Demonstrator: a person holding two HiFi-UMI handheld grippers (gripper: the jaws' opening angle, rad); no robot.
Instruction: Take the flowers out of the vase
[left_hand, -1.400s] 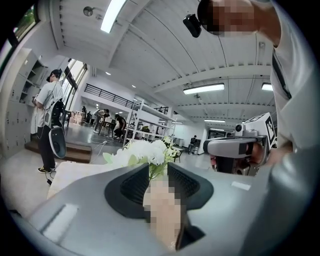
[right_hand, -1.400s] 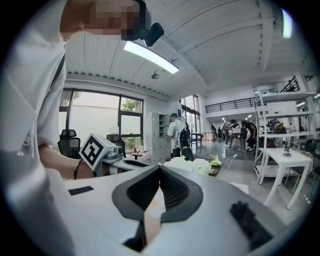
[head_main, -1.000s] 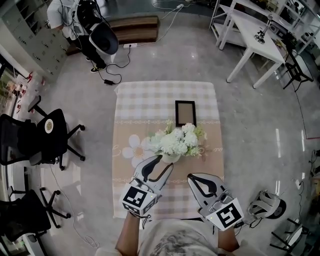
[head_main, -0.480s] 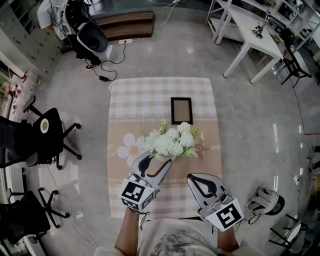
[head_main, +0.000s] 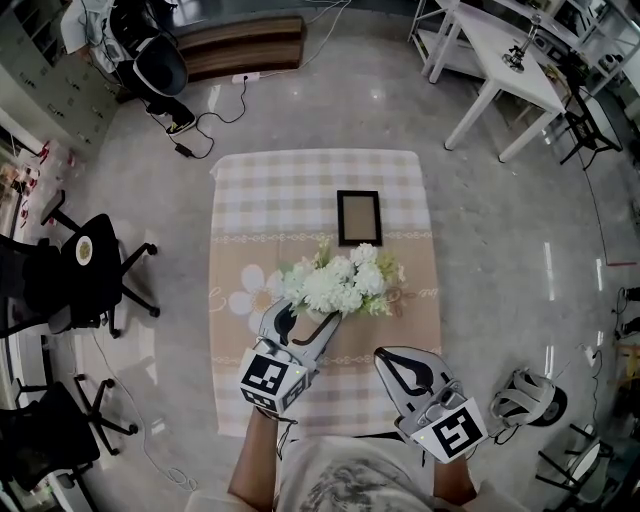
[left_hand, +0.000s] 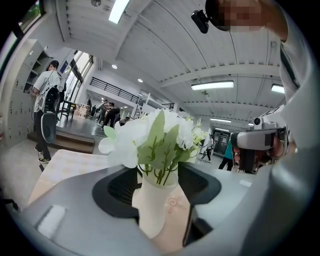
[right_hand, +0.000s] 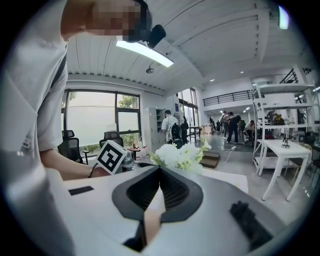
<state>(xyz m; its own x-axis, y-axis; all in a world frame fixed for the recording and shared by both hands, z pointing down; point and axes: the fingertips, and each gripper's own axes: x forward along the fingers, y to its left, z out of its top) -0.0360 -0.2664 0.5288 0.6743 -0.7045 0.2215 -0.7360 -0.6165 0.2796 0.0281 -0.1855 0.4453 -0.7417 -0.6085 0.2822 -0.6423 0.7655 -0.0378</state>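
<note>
A bunch of white flowers (head_main: 335, 282) with green leaves stands in a cream vase (left_hand: 155, 205) in the middle of the table. My left gripper (head_main: 305, 318) reaches to the vase at its near side. Its jaws are opening, and the vase stands between them with bare cloth showing on the right side. In the left gripper view the flowers (left_hand: 150, 137) rise above the left gripper (left_hand: 160, 175). My right gripper (head_main: 386, 354) hovers at the table's near right edge, its tips together and nothing in them. Past the right gripper (right_hand: 160, 170), the flowers (right_hand: 180, 155) show in the right gripper view.
The table carries a beige checked cloth (head_main: 300, 190). A black picture frame (head_main: 358, 217) lies flat just behind the flowers. Office chairs (head_main: 90, 270) stand to the left, a white table (head_main: 500, 50) at the far right, and a round headset-like object (head_main: 525, 400) on the floor.
My left gripper has moved forward to the vase and its jaws have spread wider around it. The right gripper has stayed where it was.
</note>
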